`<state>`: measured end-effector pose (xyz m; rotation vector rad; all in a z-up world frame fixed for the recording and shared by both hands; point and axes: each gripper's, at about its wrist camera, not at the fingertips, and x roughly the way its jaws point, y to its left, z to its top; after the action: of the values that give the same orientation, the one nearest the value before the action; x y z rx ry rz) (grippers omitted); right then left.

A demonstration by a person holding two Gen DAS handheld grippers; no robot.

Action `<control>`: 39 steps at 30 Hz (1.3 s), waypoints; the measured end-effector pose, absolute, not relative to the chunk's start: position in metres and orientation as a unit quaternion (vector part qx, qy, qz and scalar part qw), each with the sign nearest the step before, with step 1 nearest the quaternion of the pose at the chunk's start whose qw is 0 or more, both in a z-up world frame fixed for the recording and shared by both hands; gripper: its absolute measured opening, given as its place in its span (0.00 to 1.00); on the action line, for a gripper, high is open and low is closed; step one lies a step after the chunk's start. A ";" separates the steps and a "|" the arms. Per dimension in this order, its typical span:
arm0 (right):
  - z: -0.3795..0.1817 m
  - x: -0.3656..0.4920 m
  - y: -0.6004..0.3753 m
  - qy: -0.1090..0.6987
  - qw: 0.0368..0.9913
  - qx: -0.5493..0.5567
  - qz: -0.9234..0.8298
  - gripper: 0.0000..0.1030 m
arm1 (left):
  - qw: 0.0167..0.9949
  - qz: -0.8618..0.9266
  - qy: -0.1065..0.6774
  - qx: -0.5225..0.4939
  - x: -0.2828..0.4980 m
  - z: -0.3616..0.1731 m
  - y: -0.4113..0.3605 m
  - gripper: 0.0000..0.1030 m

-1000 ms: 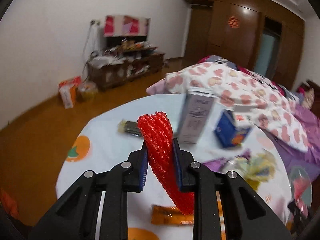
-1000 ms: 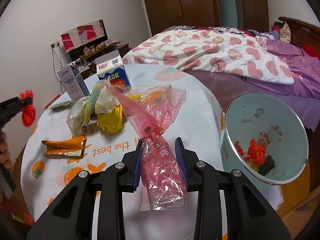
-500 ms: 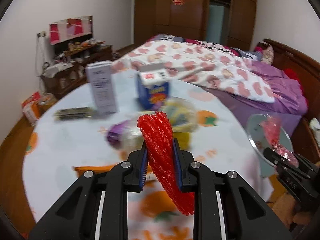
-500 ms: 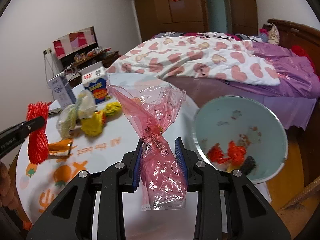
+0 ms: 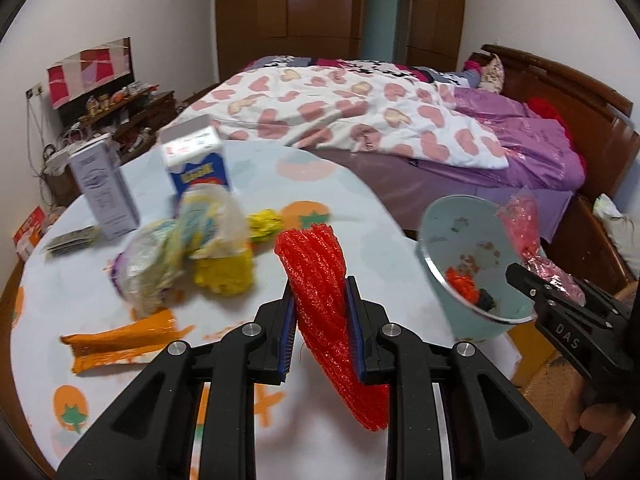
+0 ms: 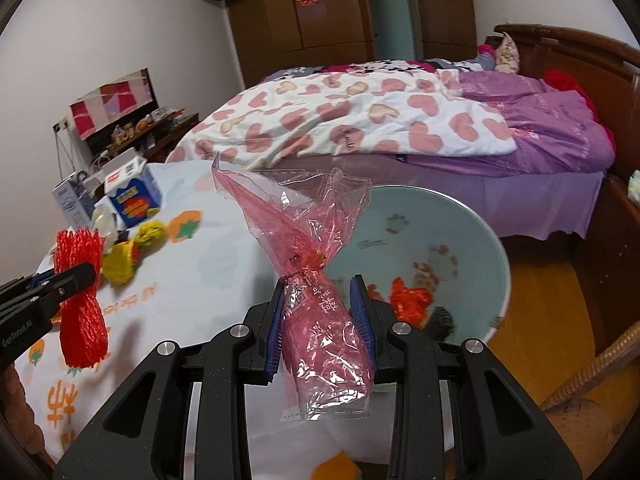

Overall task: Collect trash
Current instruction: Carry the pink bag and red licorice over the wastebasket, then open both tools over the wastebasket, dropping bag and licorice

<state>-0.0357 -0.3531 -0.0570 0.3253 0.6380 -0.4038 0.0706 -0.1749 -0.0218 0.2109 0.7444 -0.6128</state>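
Observation:
My left gripper (image 5: 320, 312) is shut on a red foam net (image 5: 320, 280) and holds it above the round table (image 5: 360, 208); the same net (image 6: 80, 300) shows at the left of the right wrist view. A crumpled pink plastic bag (image 6: 320, 300) is clamped in my right gripper (image 6: 320, 312), just in front of the pale blue bin (image 6: 460, 232). In the left wrist view that bin (image 5: 460, 232) stands off the table's right edge, with red and dark scraps inside. An orange wrapper (image 5: 120, 340), yellow foam pieces (image 5: 224, 276) and a clear bag (image 5: 160, 256) lie on the table.
A grey carton (image 5: 104, 188) and a blue milk carton (image 5: 198, 164) stand at the table's far side. A bed (image 5: 380, 120) with a heart quilt lies behind. A wicker chair (image 6: 592, 380) edge sits at the right, with a cluttered TV stand (image 5: 120, 116) at the left wall.
Both grippers swung right toward the bin with their loads. The left view turned from the TV stand to the bed and bin. The bin now looms larger before the right gripper.

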 end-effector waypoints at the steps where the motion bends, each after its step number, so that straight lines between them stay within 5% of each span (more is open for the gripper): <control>1: -0.057 -0.038 -0.357 0.309 0.916 0.159 -0.199 0.31 | 0.878 -0.299 0.357 0.104 0.068 -0.022 -0.183 0.22; 33: -0.096 -0.056 -0.461 0.329 0.885 0.200 -0.260 0.31 | 0.824 -0.374 0.396 0.157 0.058 -0.067 -0.357 0.24; 37: -0.102 -0.052 -0.467 0.336 0.883 0.204 -0.254 0.33 | 0.819 -0.372 0.406 0.162 0.060 -0.075 -0.368 0.29; 39: -0.103 -0.051 -0.467 0.337 0.884 0.205 -0.253 0.34 | 0.820 -0.367 0.407 0.163 0.061 -0.077 -0.368 0.43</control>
<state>-0.0507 -0.4670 -0.1026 0.4275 0.7010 -0.5256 0.0615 -0.3682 -0.0770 0.3474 0.8661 -0.7820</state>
